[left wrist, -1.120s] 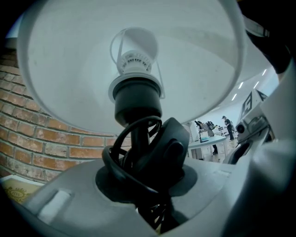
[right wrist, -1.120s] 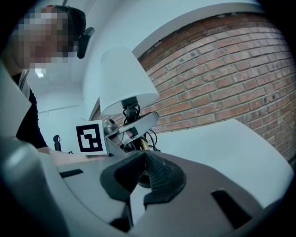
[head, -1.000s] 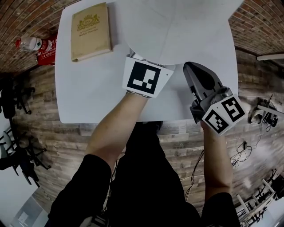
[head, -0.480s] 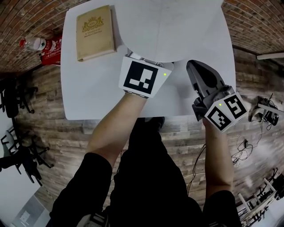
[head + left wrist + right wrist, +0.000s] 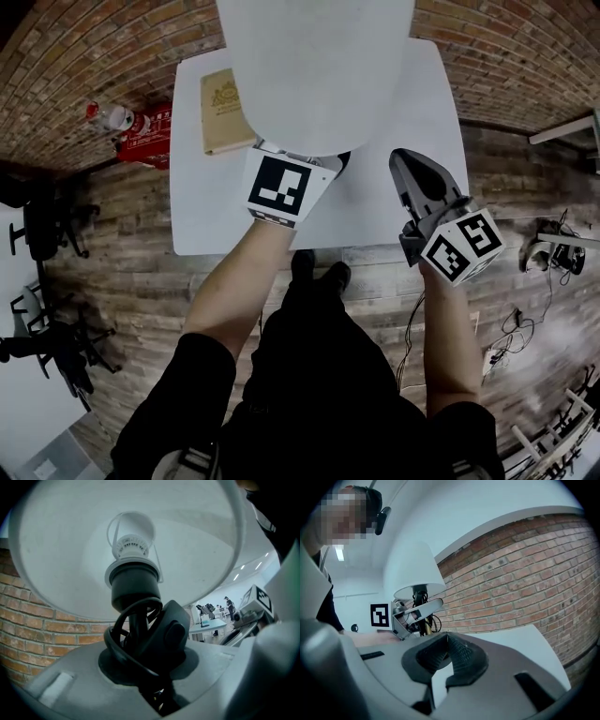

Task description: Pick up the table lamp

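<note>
The table lamp (image 5: 314, 66) appears lifted off the white table (image 5: 403, 202), its shade filling the top centre of the head view. The left gripper (image 5: 140, 637) pinches its thin black stem, with the cord (image 5: 115, 641) looped alongside. The right gripper (image 5: 446, 641), at lower right, is pressed together on nothing. With one narrow pinch under a broad shade, the lamp could swing or slip, or the cord could snag.

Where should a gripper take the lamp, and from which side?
The thin stem just below the socket, coming in level from the side, under the shade. The shade is far too wide for jaws; the stem fits, as the left gripper's hold shows.
</note>
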A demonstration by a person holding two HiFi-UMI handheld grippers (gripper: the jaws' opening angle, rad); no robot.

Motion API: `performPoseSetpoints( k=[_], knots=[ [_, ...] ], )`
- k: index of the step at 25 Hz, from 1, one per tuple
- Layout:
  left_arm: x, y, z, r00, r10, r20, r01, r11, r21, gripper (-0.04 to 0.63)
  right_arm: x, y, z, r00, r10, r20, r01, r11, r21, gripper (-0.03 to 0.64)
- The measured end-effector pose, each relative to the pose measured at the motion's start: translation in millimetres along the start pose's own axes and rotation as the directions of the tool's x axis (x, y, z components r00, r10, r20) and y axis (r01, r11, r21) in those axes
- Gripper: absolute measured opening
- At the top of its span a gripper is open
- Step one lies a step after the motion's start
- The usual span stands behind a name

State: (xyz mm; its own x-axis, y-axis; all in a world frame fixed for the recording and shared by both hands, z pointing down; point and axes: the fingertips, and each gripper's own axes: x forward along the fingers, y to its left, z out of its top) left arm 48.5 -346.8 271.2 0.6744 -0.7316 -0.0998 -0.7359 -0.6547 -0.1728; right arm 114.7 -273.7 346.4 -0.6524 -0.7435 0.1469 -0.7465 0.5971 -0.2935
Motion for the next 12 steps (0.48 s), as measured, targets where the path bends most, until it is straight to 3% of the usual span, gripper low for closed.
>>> performPoseSetpoints(
  k=[12],
  knots=[
    [-45,-7,84,0.998,-0.049,-0.050,0.048,0.999,-0.013,0.110,-72,47,56,0.997,-0.073,0.025,0.073,0.997,0.017,0.014]
  ],
)
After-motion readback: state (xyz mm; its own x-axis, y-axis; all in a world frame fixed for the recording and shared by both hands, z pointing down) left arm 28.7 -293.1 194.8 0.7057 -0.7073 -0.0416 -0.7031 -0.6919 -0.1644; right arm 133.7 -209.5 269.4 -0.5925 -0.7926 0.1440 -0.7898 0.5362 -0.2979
